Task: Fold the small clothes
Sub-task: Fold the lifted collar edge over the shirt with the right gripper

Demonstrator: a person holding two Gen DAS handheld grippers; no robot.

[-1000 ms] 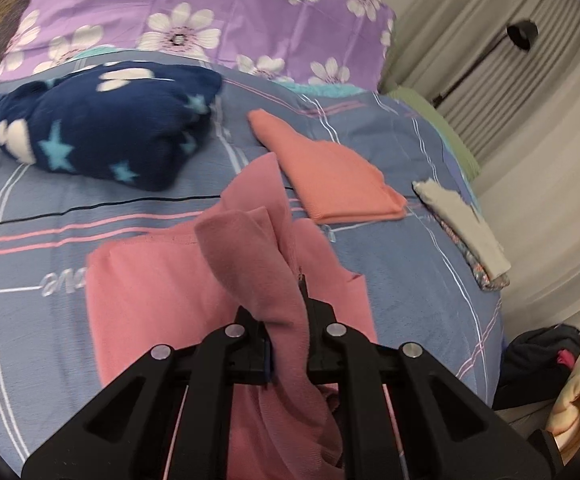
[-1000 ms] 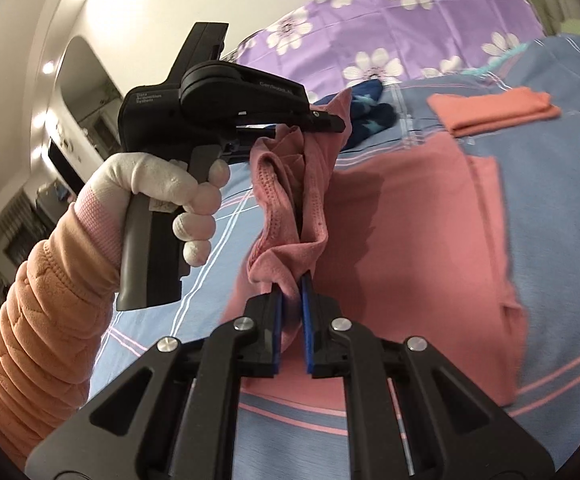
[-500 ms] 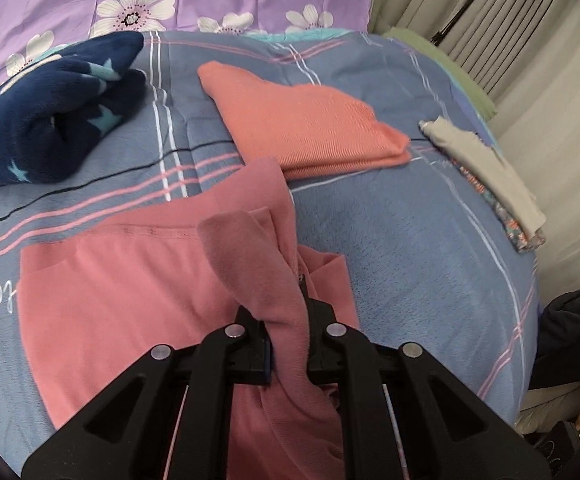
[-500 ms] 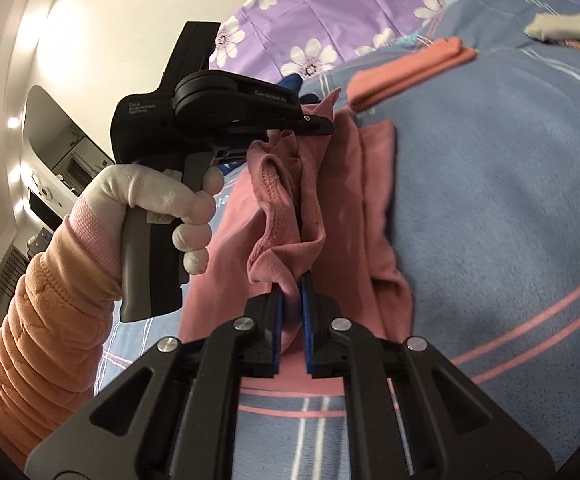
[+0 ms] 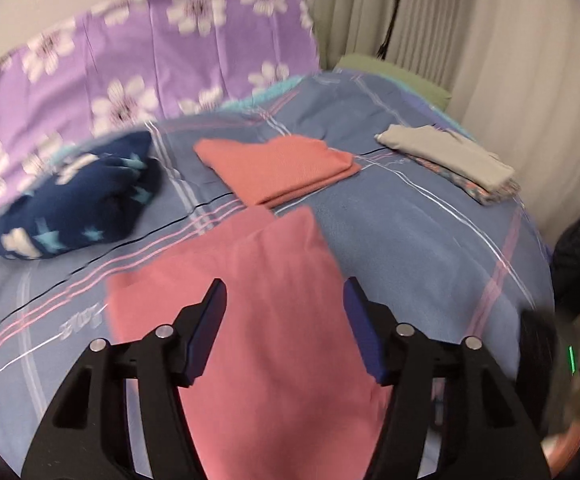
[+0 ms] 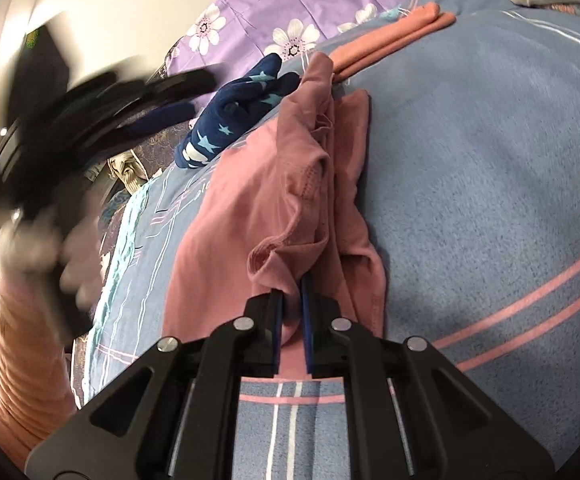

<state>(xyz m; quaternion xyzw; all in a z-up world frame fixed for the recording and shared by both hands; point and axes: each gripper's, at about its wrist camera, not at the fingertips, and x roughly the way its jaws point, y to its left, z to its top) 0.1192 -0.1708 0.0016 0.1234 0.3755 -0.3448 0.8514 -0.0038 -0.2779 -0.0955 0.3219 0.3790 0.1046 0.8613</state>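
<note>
Released by left gripper (image 5: 283,294), pink garment (image 5: 257,320) lies flat.

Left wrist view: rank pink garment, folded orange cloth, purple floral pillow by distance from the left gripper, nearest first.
1. pink garment, directly under the open left gripper.
2. folded orange cloth, beyond it, mid-bed.
3. purple floral pillow, at the head of the bed, rear left.

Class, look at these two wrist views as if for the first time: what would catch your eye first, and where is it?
The pink garment spread on the blue striped bedspread dominates, lying beneath the open left gripper. In the right wrist view, the right gripper pinches a bunched edge of it. Behind lie a navy star-print bundle at left and a folded salmon cloth at centre.
</note>
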